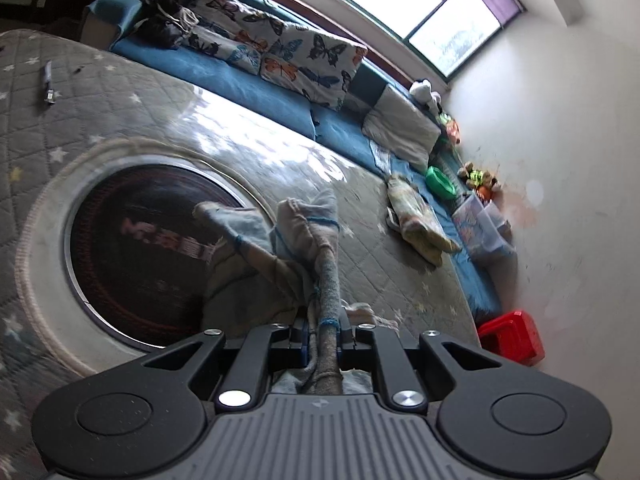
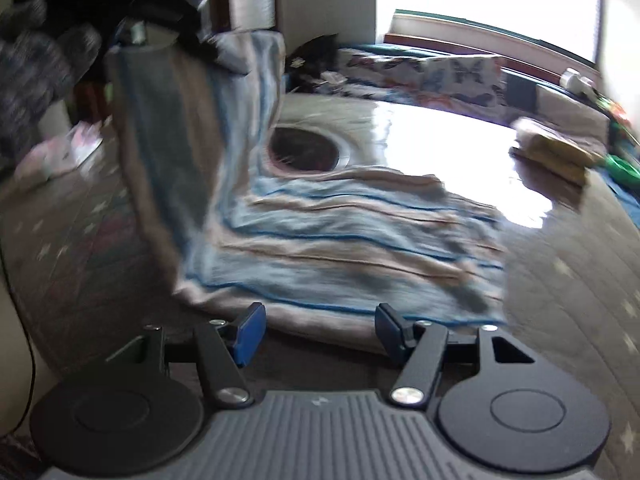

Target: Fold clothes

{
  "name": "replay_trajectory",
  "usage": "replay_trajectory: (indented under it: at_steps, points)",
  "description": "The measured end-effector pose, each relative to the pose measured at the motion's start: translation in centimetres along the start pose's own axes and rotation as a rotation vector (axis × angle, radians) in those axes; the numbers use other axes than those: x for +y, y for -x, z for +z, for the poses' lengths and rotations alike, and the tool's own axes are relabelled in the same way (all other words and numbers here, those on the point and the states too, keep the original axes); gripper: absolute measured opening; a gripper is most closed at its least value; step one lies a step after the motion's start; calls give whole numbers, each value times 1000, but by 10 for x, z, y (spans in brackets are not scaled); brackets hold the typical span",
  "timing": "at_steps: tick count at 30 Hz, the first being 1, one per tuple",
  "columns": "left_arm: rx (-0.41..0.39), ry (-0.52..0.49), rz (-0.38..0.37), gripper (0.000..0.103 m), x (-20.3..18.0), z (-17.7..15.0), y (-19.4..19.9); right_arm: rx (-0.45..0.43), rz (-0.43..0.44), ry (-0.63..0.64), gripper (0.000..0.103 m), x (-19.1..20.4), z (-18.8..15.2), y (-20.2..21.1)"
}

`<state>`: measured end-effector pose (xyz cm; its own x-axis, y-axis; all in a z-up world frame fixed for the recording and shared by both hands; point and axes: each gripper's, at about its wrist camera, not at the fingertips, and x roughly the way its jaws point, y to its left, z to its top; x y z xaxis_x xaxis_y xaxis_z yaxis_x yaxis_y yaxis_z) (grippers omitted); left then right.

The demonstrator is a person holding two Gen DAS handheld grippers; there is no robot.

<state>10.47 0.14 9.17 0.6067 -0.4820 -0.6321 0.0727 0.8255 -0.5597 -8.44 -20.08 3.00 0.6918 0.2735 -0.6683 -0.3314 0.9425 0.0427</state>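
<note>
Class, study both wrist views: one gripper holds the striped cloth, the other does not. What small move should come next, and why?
Probably the right gripper should ease forward and close on the near edge of the blue-and-beige striped knit cloth. Its fingers stand open and empty just short of that edge, while the left gripper is shut on a raised part, so only one side is lifted.

Cloth (image 2: 340, 240) on mat (image 2: 560, 300) – partly lifted, seemingly

Left gripper (image 1: 323, 334) clamped (right gripper (image 2: 316, 330) spread).
</note>
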Motion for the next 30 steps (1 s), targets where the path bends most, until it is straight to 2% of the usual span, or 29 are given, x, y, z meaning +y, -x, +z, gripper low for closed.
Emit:
replay_trajectory:
  at_steps: [12, 20, 30]
  points:
    - [77, -124, 67, 13, -81, -34, -75, -69, -62, -202, 62, -73, -23, 27]
    - [142, -198, 94, 13, -101, -59, -119, -76, -79, -268, 62, -95, -37, 34]
    - [174, -237, 61, 40, -115, -72, -136, -78, -88, -314, 62, -106, -43, 37]
